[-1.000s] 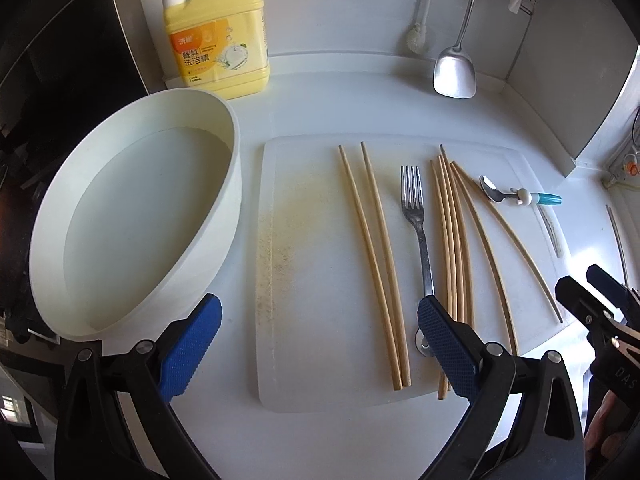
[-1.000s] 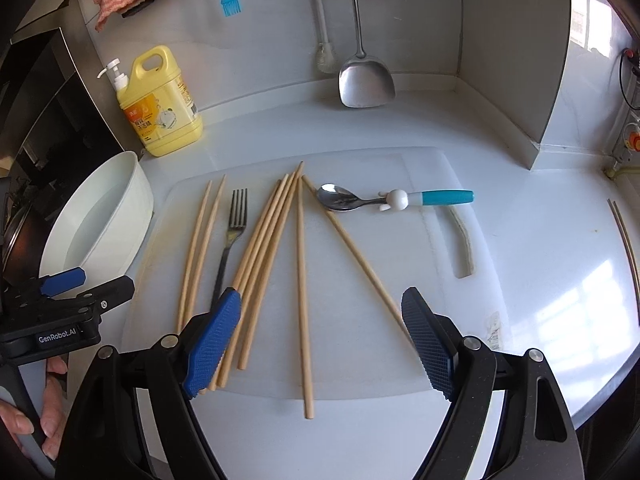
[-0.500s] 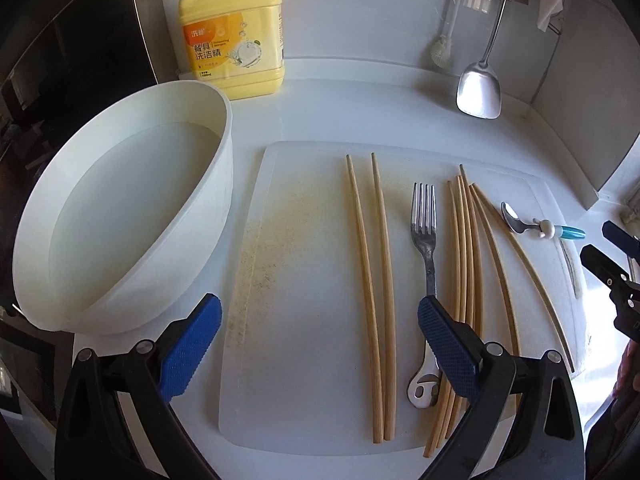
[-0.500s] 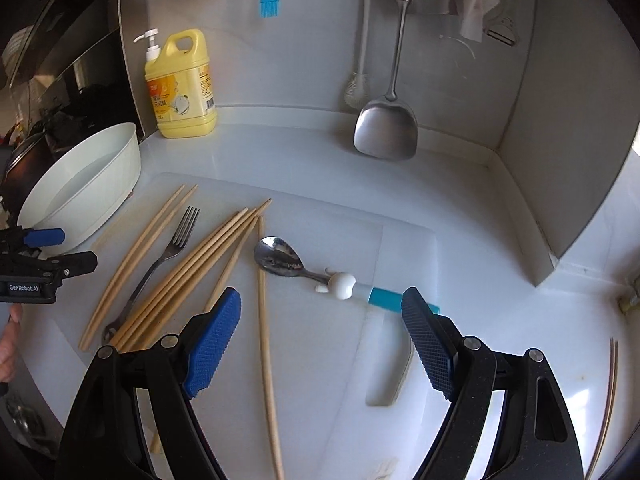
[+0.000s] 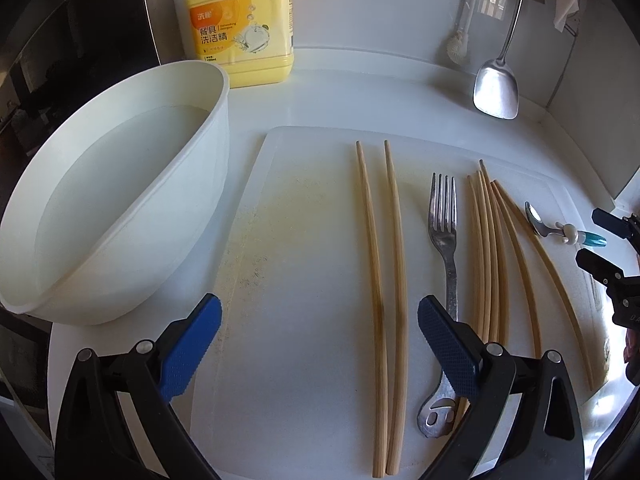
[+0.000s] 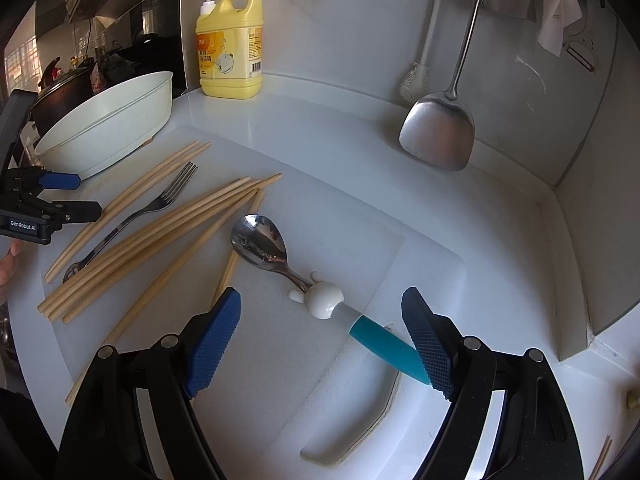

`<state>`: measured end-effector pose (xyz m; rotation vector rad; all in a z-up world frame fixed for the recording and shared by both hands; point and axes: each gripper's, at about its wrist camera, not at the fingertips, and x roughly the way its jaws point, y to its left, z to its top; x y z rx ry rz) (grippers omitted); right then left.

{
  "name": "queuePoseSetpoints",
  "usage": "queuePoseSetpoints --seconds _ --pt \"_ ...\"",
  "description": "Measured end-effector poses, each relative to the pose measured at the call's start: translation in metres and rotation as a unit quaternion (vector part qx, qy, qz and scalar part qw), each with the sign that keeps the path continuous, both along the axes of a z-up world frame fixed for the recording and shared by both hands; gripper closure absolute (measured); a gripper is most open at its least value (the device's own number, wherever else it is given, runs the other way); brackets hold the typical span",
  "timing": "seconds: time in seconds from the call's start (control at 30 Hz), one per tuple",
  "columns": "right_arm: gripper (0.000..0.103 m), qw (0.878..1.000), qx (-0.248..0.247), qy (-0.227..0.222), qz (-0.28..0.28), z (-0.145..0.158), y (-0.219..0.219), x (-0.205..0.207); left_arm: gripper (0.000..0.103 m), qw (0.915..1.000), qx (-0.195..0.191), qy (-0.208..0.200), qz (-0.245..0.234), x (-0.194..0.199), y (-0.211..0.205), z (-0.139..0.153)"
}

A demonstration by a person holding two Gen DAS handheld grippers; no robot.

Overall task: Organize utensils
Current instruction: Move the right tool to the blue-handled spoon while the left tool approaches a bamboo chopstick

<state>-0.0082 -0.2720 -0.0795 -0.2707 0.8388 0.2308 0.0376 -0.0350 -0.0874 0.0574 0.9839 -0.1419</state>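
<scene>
A white cutting board (image 5: 304,280) holds a pair of chopsticks (image 5: 384,264), a metal fork (image 5: 444,236), several more chopsticks (image 5: 492,256) and a spoon with a teal handle (image 5: 560,232). My left gripper (image 5: 320,356) is open, low over the board's near edge, with the chopstick pair between its fingers. My right gripper (image 6: 322,344) is open just above the spoon (image 6: 320,292), whose teal handle lies by the right finger. The fork (image 6: 136,216) and chopsticks (image 6: 160,236) lie to its left.
A large white bowl (image 5: 108,208) stands left of the board, also in the right wrist view (image 6: 108,132). A yellow detergent jug (image 5: 240,28) stands at the back wall. A steel spatula (image 6: 440,132) hangs at the back right. Walls close the right corner.
Both grippers have moved forward and lower over the board. The right gripper swung right and closed in on the spoon. Nothing was taken hold of.
</scene>
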Motion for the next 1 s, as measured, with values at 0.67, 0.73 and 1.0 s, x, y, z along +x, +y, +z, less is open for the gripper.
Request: queuePoseSetpoints --seconds 0.67,0.73,1.0 --pt "0.024 1.0 0.028 0.005 0.0 -0.01 -0.015 0.014 0.006 0.9998 0.016 -0.007 0.013 0.017 0.005 -0.012" --pt "0.024 1.0 0.028 0.005 0.004 -0.01 -0.014 0.015 0.006 0.9998 0.011 -0.006 0.013 0.018 0.007 -0.012" --pt "0.025 0.999 0.03 0.013 0.011 -0.014 -0.012 0.018 0.005 0.9998 0.004 -0.006 0.017 0.021 0.006 -0.014"
